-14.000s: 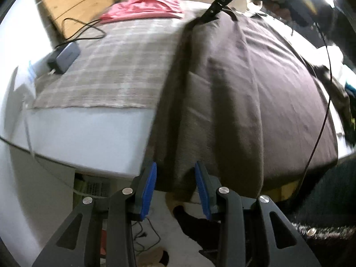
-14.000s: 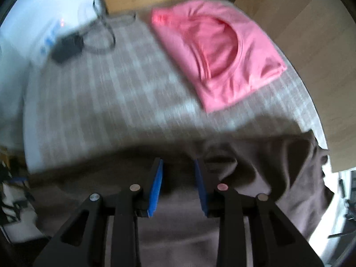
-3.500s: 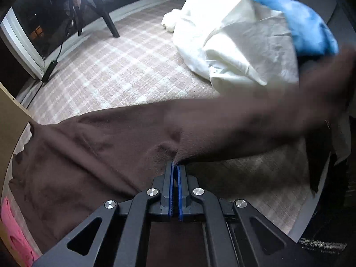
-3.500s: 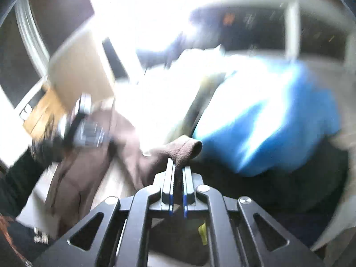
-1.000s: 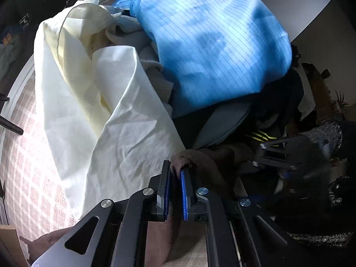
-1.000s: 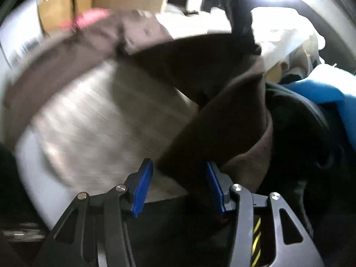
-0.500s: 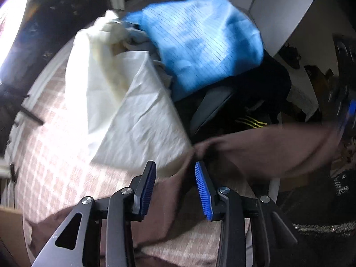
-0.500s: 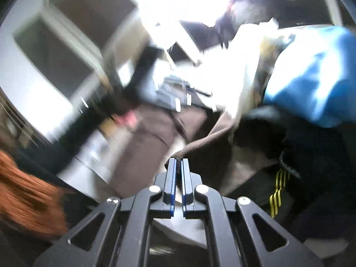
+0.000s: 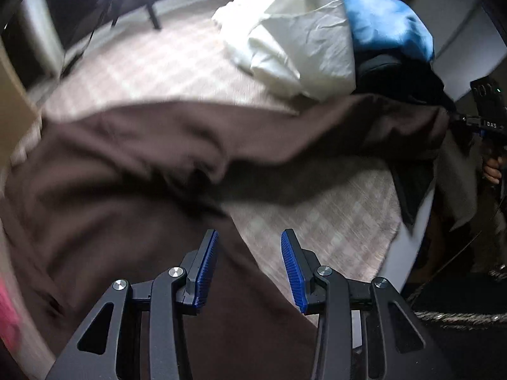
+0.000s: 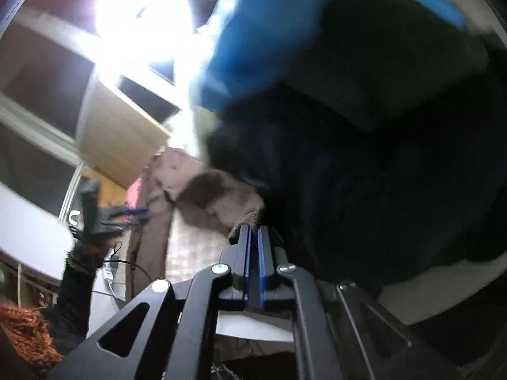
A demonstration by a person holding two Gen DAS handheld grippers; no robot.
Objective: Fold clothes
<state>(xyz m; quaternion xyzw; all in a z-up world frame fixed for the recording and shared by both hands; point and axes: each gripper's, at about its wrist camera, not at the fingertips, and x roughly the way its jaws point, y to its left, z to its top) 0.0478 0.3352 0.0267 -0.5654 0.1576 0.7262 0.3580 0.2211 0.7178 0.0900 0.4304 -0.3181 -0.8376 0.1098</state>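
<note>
The brown garment [image 9: 133,171] lies spread over the checked cloth [image 9: 332,221] on the surface, one sleeve stretched out toward the right edge. The left tool [image 9: 250,264] hangs above it with its blue pads wide apart, gripping nothing. The right tool [image 10: 254,237] is clamped on the sleeve's cuff [image 10: 250,218], pulling it taut. Behind, a white sheet [image 9: 298,44] and blue fabric [image 9: 386,25] sit heaped together.

Brown garment [image 9: 133,171] lies rumpled across the checked cloth, sleeve stretched sideways.
</note>
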